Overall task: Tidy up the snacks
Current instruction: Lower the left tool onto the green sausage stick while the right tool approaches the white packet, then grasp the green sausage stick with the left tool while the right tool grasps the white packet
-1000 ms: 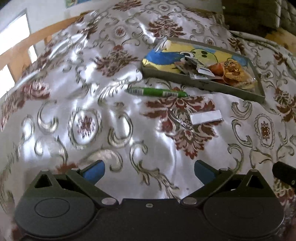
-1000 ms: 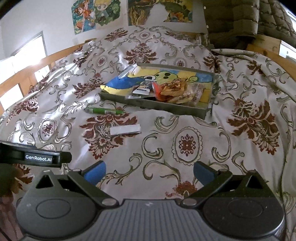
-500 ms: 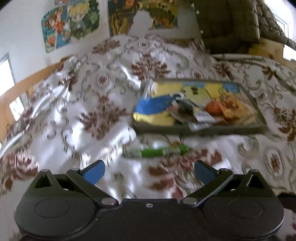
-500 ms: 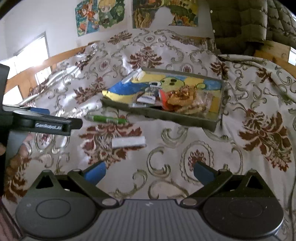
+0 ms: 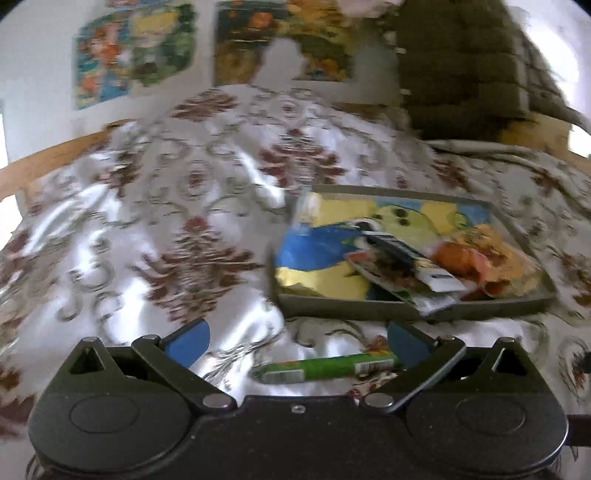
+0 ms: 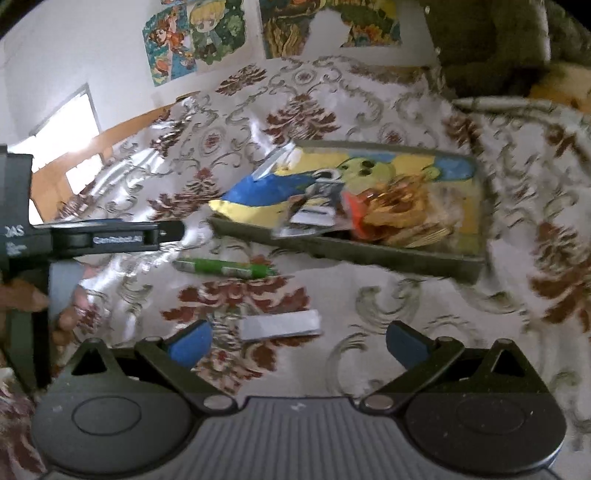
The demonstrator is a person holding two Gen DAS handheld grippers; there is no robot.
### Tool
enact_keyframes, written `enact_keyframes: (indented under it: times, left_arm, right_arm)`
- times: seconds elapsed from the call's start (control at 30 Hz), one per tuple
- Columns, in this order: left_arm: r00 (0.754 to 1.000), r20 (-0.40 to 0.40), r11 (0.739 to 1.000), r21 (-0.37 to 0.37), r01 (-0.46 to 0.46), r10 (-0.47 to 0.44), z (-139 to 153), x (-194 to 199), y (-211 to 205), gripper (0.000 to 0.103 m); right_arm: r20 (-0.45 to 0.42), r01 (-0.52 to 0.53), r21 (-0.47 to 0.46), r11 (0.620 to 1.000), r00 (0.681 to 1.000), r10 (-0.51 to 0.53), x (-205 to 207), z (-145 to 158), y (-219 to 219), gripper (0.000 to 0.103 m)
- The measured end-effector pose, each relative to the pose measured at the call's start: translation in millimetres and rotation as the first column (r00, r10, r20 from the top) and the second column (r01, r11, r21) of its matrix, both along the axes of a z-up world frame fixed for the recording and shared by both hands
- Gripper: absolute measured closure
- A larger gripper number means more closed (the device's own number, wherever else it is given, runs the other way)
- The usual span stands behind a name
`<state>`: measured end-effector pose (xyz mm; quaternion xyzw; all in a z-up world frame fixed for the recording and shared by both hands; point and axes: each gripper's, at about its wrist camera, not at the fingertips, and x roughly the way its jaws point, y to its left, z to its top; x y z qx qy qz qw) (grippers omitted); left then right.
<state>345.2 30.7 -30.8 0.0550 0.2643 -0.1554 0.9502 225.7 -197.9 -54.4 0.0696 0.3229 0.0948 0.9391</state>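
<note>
A green snack stick (image 5: 328,367) lies on the patterned bedspread, just below and between the fingers of my open left gripper (image 5: 297,341). It also shows in the right wrist view (image 6: 225,267). A white flat packet (image 6: 280,326) lies between the fingers of my open right gripper (image 6: 297,341). Behind them a grey tray (image 6: 369,254) with a cartoon liner holds several snack packets (image 6: 399,214); it also shows in the left wrist view (image 5: 406,308). The left gripper's body (image 6: 110,238) is at the left of the right wrist view.
The floral bedspread (image 5: 166,229) covers the whole bed. A wooden bed rail (image 6: 122,129) runs along the left. Posters (image 6: 195,33) hang on the wall behind. A dark quilted cushion (image 5: 461,62) stands at the back right.
Both grippers have moved forward and down toward the bed. The green stick now sits between the left fingers, and the white packet between the right fingers. Both stay open.
</note>
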Motion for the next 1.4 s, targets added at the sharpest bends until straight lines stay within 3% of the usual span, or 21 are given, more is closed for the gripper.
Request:
enact_keyframes:
  times: [0.1, 0.27, 0.37, 0.53, 0.73, 0.9, 1.03, 1.13, 1.23, 1.3, 1.4]
  left_arm:
    - [0.994, -0.015, 0.994, -0.014, 0.110, -0.110, -7.4, 6.4, 4.8, 0.001]
    - [0.979, -0.066, 0.981, -0.051, 0.188, -0.191, -19.5, 24.4, 2.8, 0.003]
    - [0.971, -0.075, 0.974, -0.004, 0.227, -0.227, -23.7, 35.0, -3.0, 0.004]
    - [0.971, -0.102, 0.973, 0.070, 0.222, -0.214, -30.6, 53.0, -7.0, 0.006]
    - [0.969, -0.149, 0.970, 0.115, 0.216, -0.198, -44.2, 64.2, -20.7, 0.007]
    - [0.944, -0.199, 0.931, 0.206, 0.302, -0.263, -55.4, 61.8, -35.7, 0.007]
    - [0.923, -0.261, 0.929, 0.163, 0.332, -0.284, -50.8, 64.8, -31.1, 0.027]
    - [0.908, -0.285, 0.914, 0.179, 0.364, -0.306, -47.8, 62.2, -30.0, 0.042]
    - [0.915, -0.278, 0.907, 0.222, 0.358, -0.293, -48.6, 64.1, -31.8, 0.046]
    - [0.919, -0.246, 0.885, 0.279, 0.372, -0.309, -53.7, 62.9, -37.7, 0.041]
    - [0.913, -0.197, 0.820, 0.401, 0.407, -0.357, -62.1, 56.1, -52.2, 0.036]
  right_arm:
    - [-0.028, -0.041, 0.084, 0.996, 0.999, 0.044, 10.1, -7.4, 2.9, 0.000]
    - [-0.049, -0.118, 0.099, 0.988, 0.991, 0.123, 18.3, -18.8, 12.7, 0.000]
    - [-0.084, -0.119, 0.155, 0.981, 0.988, 0.133, 25.4, -26.3, 15.8, 0.000]
    - [-0.133, -0.090, 0.235, 0.968, 0.983, 0.124, 40.6, -38.3, 12.1, 0.006]
    - [-0.153, -0.038, 0.248, 0.968, 0.985, 0.078, 52.6, -50.0, 13.0, 0.007]
    - [-0.138, -0.023, 0.251, 0.968, 0.989, 0.059, 57.0, -51.3, 13.4, 0.011]
    - [-0.130, -0.005, 0.254, 0.967, 0.991, 0.040, 60.8, -52.7, 10.5, 0.018]
    - [-0.129, 0.010, 0.265, 0.964, 0.991, 0.025, 62.7, -53.1, 7.1, 0.025]
    - [-0.125, 0.020, 0.269, 0.963, 0.992, 0.014, 63.2, -53.2, 4.7, 0.031]
    - [-0.125, 0.023, 0.267, 0.963, 0.992, 0.011, 63.0, -53.5, 4.3, 0.033]
    - [-0.122, 0.023, 0.258, 0.966, 0.993, 0.009, 64.5, -54.2, 6.0, 0.034]
